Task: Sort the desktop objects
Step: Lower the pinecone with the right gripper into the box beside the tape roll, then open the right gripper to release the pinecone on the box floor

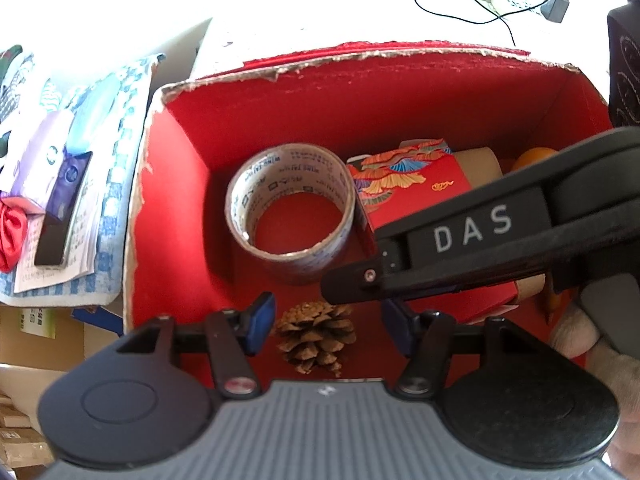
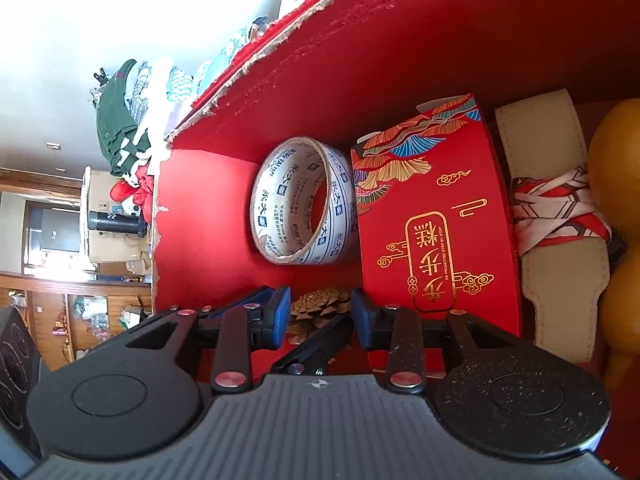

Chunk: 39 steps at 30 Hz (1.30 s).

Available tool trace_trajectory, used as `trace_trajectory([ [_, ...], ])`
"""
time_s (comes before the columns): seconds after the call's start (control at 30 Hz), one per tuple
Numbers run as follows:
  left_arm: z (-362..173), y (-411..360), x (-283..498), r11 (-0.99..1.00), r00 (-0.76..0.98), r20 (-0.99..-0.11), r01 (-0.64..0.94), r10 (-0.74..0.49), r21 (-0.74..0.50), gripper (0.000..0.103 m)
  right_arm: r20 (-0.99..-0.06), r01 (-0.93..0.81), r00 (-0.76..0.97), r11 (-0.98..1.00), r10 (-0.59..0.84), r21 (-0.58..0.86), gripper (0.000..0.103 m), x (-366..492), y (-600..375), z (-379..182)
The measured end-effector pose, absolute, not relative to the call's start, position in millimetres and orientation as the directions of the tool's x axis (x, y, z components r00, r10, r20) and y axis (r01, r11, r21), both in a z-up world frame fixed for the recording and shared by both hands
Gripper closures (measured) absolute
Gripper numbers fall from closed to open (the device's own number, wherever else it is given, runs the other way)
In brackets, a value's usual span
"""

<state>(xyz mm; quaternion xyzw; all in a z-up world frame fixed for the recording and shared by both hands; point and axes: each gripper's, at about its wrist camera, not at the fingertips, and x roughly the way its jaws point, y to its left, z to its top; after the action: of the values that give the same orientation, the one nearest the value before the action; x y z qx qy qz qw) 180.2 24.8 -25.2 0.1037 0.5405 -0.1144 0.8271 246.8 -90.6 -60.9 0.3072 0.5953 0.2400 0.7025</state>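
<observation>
A brown pine cone (image 1: 316, 336) sits low inside a red cardboard box (image 1: 360, 100), near its front wall. My left gripper (image 1: 328, 320) hangs open over it, blue pads apart on either side. The right gripper's black body (image 1: 460, 236) reaches in from the right. In the right wrist view, my right gripper (image 2: 320, 316) is rolled sideways and its pads are closed in on the pine cone (image 2: 316, 308), which fills the gap between them. Further in lie a tape roll (image 1: 288, 164) and a decorated red carton (image 1: 416, 196).
A cream strap-like item (image 2: 540, 140) and an orange fruit (image 2: 616, 168) fill the box's right side. Papers and a dark flat device (image 1: 60, 208) lie left of the box. A black cable (image 1: 480, 12) and a black container (image 1: 624, 60) are behind it.
</observation>
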Motion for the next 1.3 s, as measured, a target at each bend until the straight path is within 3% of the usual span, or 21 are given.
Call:
trace_trajectory([
  [1.0,-23.5,21.2,178.4,0.954,0.378,-0.922,0.297,-0.079,0.041,0.039,-0.669,-0.009,0.188,0.682,0.719,0.731,0.066,245.6,-90.8,-59.8],
  [1.3,-24.9,19.5,179.5,0.956,0.368,-0.927,0.290,-0.078,0.034,0.034,-0.668,-0.016,0.186,0.682,0.721,0.732,0.065,244.8,-90.7,-58.8],
])
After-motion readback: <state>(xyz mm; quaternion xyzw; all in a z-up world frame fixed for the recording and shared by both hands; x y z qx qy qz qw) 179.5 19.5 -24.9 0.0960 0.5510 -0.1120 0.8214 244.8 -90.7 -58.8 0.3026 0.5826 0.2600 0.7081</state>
